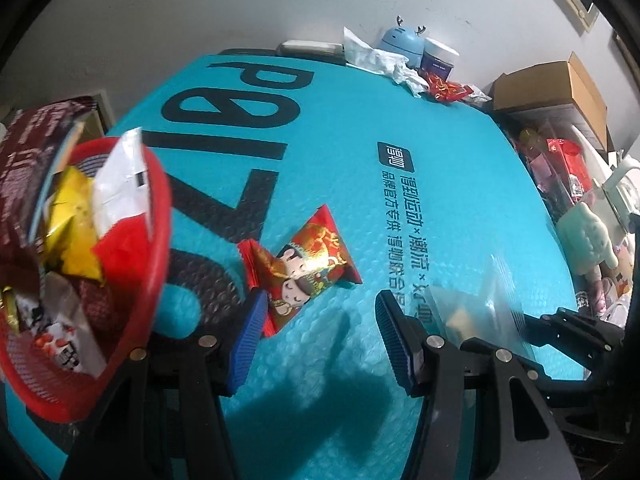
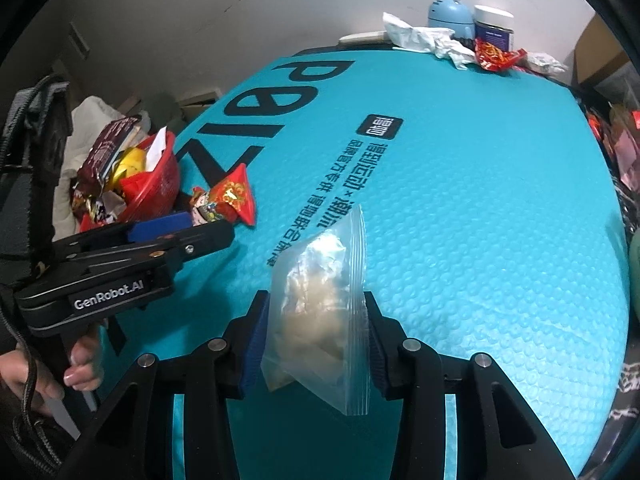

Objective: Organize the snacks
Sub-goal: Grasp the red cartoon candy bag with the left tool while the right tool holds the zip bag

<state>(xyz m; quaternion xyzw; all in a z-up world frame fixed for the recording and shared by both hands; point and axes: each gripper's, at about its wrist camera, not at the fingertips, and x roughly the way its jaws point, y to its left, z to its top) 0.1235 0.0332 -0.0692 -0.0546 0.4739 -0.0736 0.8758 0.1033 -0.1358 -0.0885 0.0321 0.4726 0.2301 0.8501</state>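
A red mesh basket [image 1: 156, 240] [image 2: 168, 168] stuffed with snack packets stands at the left of the teal bubble mat [image 1: 400, 200]. A red packet with a cartoon child [image 1: 308, 264] [image 2: 234, 196] lies flat on the mat just right of the basket. My left gripper [image 1: 320, 304] [image 2: 188, 230] hovers open right in front of this packet, its left pad overlapping the packet's near corner, with nothing between the pads. My right gripper [image 2: 316, 300] is shut on a clear zip bag [image 2: 320, 280] [image 1: 472, 308] of pale snack pieces, held upright above the mat.
At the mat's far edge lie crumpled white paper [image 2: 424, 38], a blue antlered gadget [image 2: 450, 14], a dark jar [image 2: 494, 26] and red wrappers [image 2: 496, 56]. A cardboard box [image 1: 560, 92] and cluttered packets sit beyond the right edge. A hand [image 2: 80, 372] holds the left gripper's handle.
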